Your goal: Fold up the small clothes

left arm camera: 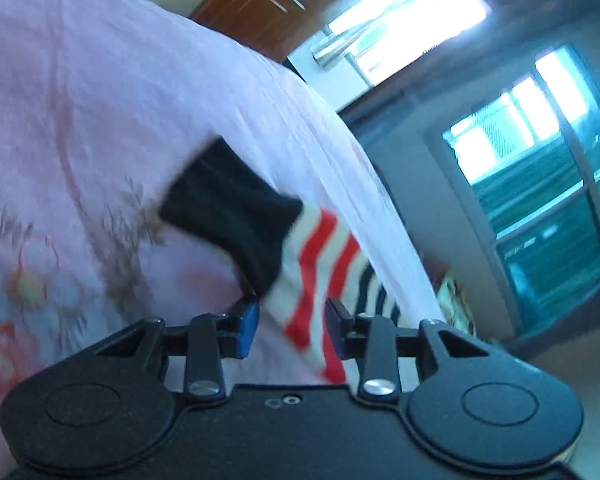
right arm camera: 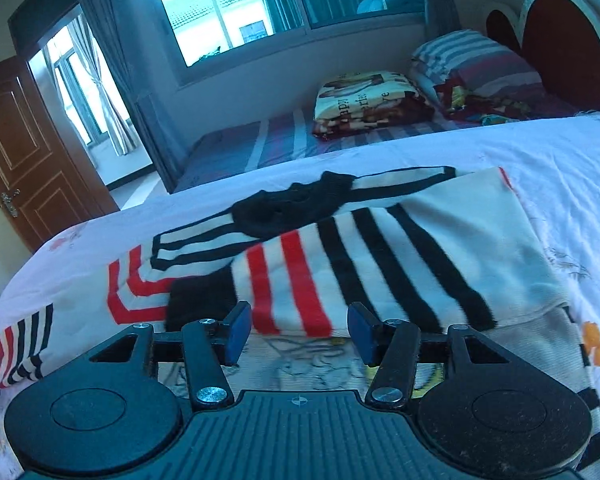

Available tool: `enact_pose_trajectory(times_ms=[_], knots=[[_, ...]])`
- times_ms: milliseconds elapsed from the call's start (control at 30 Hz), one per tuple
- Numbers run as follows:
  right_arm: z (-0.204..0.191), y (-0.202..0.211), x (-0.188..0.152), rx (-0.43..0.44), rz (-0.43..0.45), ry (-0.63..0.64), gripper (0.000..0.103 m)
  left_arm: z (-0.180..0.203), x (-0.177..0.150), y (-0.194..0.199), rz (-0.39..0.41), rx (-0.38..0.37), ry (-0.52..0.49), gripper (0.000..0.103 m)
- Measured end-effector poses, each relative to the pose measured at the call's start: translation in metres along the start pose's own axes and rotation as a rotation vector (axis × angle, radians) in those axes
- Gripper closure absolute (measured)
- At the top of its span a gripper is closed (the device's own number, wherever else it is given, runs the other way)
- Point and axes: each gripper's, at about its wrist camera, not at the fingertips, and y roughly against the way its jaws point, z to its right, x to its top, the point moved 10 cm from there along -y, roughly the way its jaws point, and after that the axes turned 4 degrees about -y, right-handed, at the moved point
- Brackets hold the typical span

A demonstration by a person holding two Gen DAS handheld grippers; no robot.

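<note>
sweater (right arm camera: 380,248) striped in cream, red and black lies spread on the white floral sheet (right arm camera: 560,152) in the right wrist view, partly folded: one sleeve is drawn across the chest, its black cuff bunched near the middle, and another black cuff rests at the lower left beside the red bands. a further striped part trails off toward the left edge of the sheet.

right gripper (right arm camera: 298,334) hovers just above the near hem with its blue pads (right arm camera: 236,332) standing apart; nothing sits between them, only the printed sheet below (the hem runs just beyond the fingertips, not pinched).

left gripper (left arm camera: 292,326) sees the scene tilted and blurred. a sleeve (left arm camera: 300,256) of the same sweater, black cuff at its far end, runs down between its pads. the gap is narrower than on the other tool, and the red-and-cream knit crosses it closer to the pad on the picture's right. the blur makes it impossible to tell whether the pads press on the cloth or merely flank it.

beyond the sheet in the right wrist view, a striped mattress (right arm camera: 260,140) carries a folded printed blanket (right arm camera: 368,100) and a striped pillow (right arm camera: 468,60). a brown door (right arm camera: 24,152) stands open at the left, under a bright window (right arm camera: 228,8).
</note>
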Motion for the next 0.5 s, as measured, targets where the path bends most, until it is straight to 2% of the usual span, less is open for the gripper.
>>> enact_pose_trajectory(times_ms=[100,167,233,367,500], knots=[[-0.007,-0.008,0.001,-0.024,-0.007,0.004,0.049,-0.011,0.012,-0.003,0.053,-0.003,0.056,0.079],[-0.006,-0.012,0.000,-0.044,-0.016,-0.003,0.049,-0.015,0.015,-0.006,0.087,0.023,0.083,0.099],[-0.002,-0.012,-0.001,-0.053,-0.021,-0.018,0.049,-0.009,0.021,-0.010,0.099,0.025,0.070,0.098],[0.006,-0.007,-0.001,-0.061,-0.011,-0.028,0.049,0.054,0.025,-0.009,0.127,-0.045,-0.122,0.098],[0.021,0.001,-0.001,-0.064,0.011,-0.060,0.049,0.140,-0.001,-0.024,0.074,-0.150,-0.305,0.098]])
